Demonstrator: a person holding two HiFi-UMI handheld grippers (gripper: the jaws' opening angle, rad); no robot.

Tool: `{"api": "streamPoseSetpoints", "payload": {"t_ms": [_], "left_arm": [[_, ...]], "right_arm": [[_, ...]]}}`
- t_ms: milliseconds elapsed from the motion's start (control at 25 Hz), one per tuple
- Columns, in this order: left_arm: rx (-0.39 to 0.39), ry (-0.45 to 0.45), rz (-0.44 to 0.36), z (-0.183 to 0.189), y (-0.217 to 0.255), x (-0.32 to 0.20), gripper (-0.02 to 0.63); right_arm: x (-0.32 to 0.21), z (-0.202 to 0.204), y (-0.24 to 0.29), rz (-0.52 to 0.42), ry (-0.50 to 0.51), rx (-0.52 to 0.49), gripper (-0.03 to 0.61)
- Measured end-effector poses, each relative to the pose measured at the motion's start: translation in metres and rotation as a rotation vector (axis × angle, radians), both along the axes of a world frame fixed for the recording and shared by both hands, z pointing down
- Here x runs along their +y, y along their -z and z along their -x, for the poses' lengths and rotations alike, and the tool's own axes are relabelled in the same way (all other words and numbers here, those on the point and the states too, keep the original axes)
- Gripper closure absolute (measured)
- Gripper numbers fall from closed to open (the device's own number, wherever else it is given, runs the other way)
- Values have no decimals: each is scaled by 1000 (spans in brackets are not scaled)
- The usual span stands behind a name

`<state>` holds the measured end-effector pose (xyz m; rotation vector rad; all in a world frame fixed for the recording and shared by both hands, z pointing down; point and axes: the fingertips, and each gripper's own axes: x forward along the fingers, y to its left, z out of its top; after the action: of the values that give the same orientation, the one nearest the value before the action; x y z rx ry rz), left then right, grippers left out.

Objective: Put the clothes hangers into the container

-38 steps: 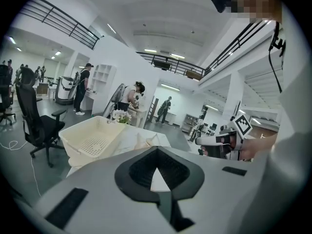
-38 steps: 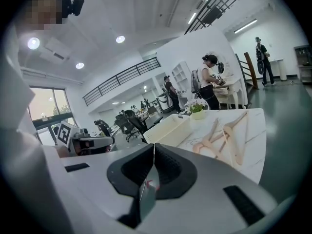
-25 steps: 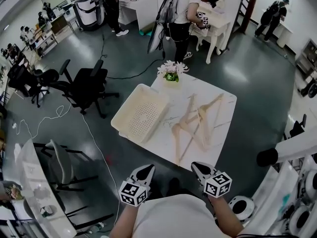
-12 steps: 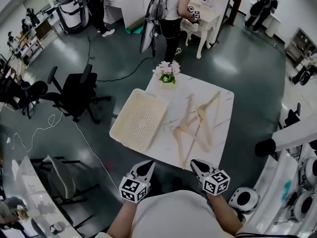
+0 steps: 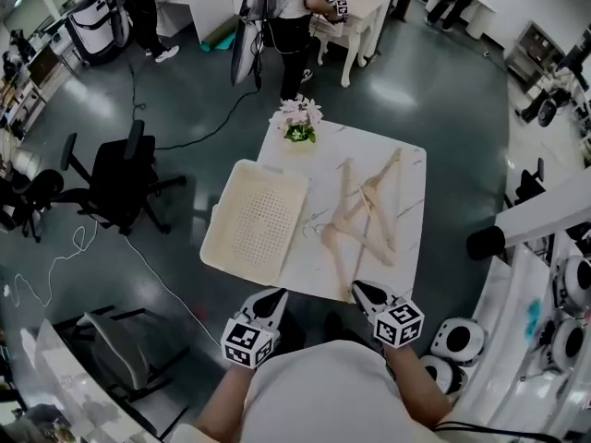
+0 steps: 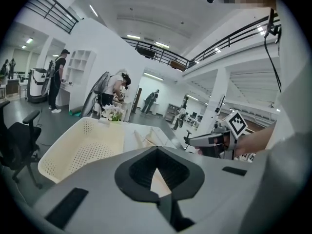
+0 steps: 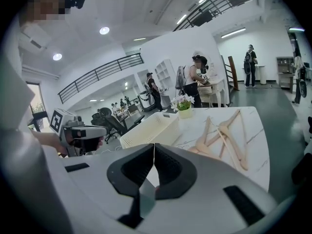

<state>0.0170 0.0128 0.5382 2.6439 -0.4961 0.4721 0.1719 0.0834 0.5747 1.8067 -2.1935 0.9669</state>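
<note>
The left gripper (image 5: 274, 294) and right gripper (image 5: 359, 290) have come closer to the container (image 5: 224, 247), so grabbing can start soon. Both sets of fingers (image 7: 168, 165) are pressed together and hold nothing. The clothes hangers (image 5: 366, 218) lie on the counter (image 5: 407, 169), just right of the empty container.

no readable text, no legible labels

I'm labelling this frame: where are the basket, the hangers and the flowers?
basket (image 5: 257, 218): head view, perforated floor.
hangers (image 5: 362, 212): head view, middle of the pile.
flowers (image 5: 298, 118): head view, blossoms.
</note>
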Motion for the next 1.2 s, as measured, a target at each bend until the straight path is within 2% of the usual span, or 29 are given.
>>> {"api": "streamPoseSetpoints", "payload": {"t_ms": [240,480,760,1000,1200], "left_arm": [[-19,-78,30,13,-17,-3,606],[-41,-99,62,16,-34,-6,606],[-48,-47,88,-5,-41,-12,606],[-51,7,124,-22,-51,-13,606],[-84,33,123,-28,-65,-22,606]], "right_arm": [[-10,-4,-35,62,-32,64,558],[-30,-17,-59,103,-14,88,558],[-53,-59,-104,198,62,167,553],[-76,-91,-142,276,143,187,510],[-95,-105,-174,332,207,221,482]]}}
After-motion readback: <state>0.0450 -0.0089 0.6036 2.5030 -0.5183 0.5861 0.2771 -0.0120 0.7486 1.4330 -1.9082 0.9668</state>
